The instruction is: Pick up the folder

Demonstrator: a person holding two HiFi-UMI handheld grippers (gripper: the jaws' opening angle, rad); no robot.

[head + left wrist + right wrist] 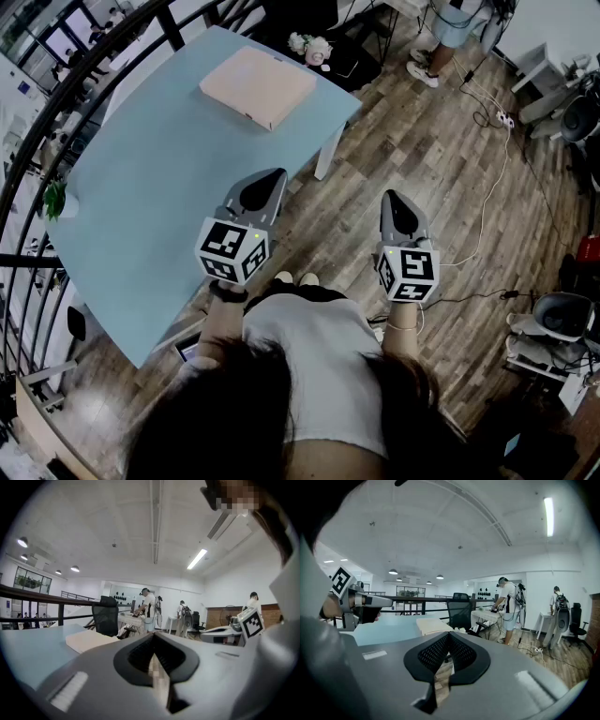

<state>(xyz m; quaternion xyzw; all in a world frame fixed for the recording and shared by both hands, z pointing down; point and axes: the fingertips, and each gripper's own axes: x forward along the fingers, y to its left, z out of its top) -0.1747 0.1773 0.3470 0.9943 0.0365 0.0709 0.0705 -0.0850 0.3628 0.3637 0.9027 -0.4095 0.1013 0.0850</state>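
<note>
Folder [258, 86]: flat, pale beige, closed. It lies on the far end of the light blue table [141, 187], close to the far right corner, and no tool touches it.

Left gripper [263, 187]: held about level over the table's near right edge, nose toward the folder but well apart from it. Its jaws are pressed together and empty.

Right gripper [397, 211]: beside the left one, off the table and above the wooden floor [441, 159]. Its jaws are also closed tight with nothing in them.

Small potted plant [54, 199] at the table's left edge. Pale flowers [310, 46] just past the far corner. Black office chair [106, 616] behind the table. A white cable [487, 202] trails across the floor. Several people stand at desks further back.
</note>
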